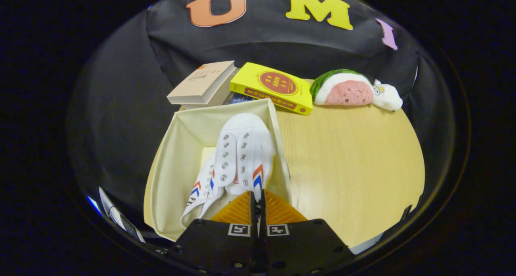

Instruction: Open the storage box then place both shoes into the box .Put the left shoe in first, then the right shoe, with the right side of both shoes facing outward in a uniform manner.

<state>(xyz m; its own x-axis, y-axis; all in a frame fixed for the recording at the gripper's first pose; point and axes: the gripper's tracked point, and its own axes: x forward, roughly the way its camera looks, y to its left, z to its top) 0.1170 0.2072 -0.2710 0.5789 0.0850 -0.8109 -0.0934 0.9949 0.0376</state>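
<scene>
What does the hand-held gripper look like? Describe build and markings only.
The hand-held gripper has two ribbed, wedge-shaped fingers tapering forward, mounted on two black angular blocks with screw holes. Each block carries a square black-and-white marker. The fingers pinch the rim of the upper white shoe.

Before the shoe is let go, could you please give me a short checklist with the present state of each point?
1. Storage box open: ok.
2. First shoe lying inside the box: ok.
3. Second shoe over the box, within its walls: ok.
4. Hand-held gripper fingers closed on the second shoe's edge: ok.
5. Second shoe resting on the box floor: cannot tell.
6. Right sides of both shoes facing outward: cannot tell.
</scene>
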